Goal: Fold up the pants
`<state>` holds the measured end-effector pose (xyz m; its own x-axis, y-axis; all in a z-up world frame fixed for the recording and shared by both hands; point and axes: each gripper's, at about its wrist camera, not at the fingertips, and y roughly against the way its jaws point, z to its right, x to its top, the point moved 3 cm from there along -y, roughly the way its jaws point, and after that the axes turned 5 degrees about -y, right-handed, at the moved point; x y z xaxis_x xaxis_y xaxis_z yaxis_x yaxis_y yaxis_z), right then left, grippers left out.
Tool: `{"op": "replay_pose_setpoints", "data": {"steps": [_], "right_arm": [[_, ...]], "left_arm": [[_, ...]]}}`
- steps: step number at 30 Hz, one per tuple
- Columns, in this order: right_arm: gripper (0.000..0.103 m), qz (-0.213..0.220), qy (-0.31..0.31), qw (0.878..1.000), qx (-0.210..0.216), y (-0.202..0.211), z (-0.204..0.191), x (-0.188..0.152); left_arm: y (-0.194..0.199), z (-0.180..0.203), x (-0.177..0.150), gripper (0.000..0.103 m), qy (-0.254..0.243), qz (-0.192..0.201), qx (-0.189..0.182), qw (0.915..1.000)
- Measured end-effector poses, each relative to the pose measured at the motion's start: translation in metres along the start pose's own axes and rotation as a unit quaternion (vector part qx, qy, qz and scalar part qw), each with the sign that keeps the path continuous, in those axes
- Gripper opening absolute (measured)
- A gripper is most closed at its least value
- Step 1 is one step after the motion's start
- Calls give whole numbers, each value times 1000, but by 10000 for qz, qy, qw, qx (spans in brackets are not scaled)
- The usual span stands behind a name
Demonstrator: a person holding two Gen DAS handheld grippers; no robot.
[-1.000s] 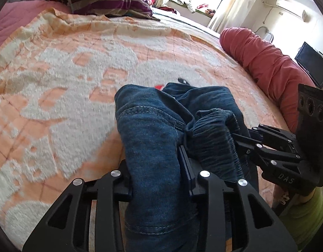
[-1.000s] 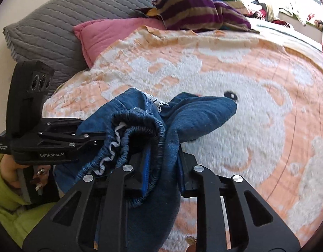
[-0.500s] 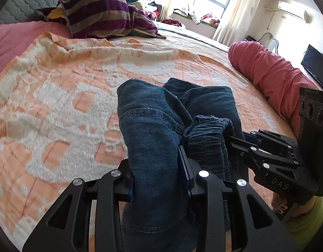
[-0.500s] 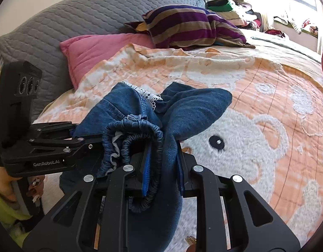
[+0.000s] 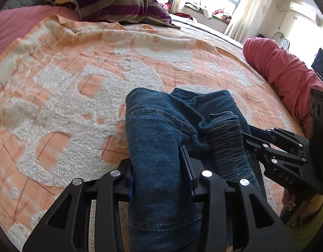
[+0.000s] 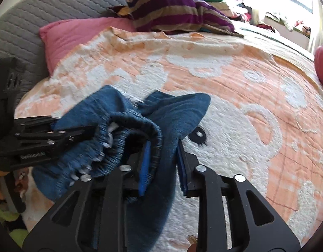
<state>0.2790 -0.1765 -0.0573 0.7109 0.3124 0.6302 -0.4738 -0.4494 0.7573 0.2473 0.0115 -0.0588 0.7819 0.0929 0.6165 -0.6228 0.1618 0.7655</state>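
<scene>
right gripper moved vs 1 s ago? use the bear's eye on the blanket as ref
Yes. The right gripper with the jeans has advanced across the blanket: the bear's eye, formerly ahead of the denim tip, now sits close to the gripper.

The left gripper [image 5: 159, 174] reaches forward with both fingers pressed tight against a thick fold of denim. The right gripper [image 6: 161, 163] sits just beside it, angled in from the right, its blue-padded fingers [image 6: 144, 166] pinched on gathered cloth. A bit of hand [image 5: 287, 204] shows beneath the right one.
</scene>
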Motion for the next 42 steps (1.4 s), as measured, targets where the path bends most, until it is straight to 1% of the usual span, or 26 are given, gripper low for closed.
{"op": "replay_pose_setpoints", "data": {"steps": [3,5,7,13,14,15,17,19,22,24,25,26,28,33,34,35,42], "right_arm": [[43,-179,-161,9996,-146,-8,12,-5],[45,-283,-273,9991,-130,-13,18,-8],[46,-334,-334,9988,-135,-16,20,-11],[48,-308,-307,9988,-210,-12,16,-11],[50,-290,-310,9989,-216,-10,16,-12],[54,-266,-308,9989,-242,-7,16,-12],[58,-202,-297,9989,-286,-1,15,-11],[64,-96,-307,9991,-292,8,14,-9],[71,97,-277,9992,-278,24,11,-7],[79,216,-281,9991,-246,36,8,-6],[80,257,-291,9990,-204,40,7,-5],[82,305,-302,9989,-166,47,5,-5],[84,365,-301,9988,-128,54,3,-5],[91,626,-228,9977,-79,80,-7,-7],[92,676,-220,9975,-62,85,-9,-7],[93,729,-211,9971,-48,91,-10,-8],[94,1172,-26,9931,-42,134,-26,-11]], "left_arm": [[-1,-2,-3,42,11,-4,32,10000],[-2,-4,-5,48,26,-14,51,10000],[-3,-6,-7,50,69,-34,39,10000],[0,-5,-8,50,81,-26,42,10000],[1,-4,-8,50,68,-17,45,10000],[3,-4,-9,50,63,-10,50,10000],[6,-4,-9,53,84,9,55,9999],[10,-5,-10,53,115,26,47,9999],[21,-6,-12,57,145,89,21,9999],[27,-5,-13,57,138,126,19,9998],[32,-5,-13,60,137,158,21,9998],[36,-5,-13,65,141,184,28,9997],[46,-4,-14,70,143,267,52,9995],[71,0,-15,73,60,489,120,9987],[76,1,-16,80,50,531,129,9985],[81,1,-16,99,44,566,164,9983],[120,10,-28,98,-58,839,312,9960]]}}
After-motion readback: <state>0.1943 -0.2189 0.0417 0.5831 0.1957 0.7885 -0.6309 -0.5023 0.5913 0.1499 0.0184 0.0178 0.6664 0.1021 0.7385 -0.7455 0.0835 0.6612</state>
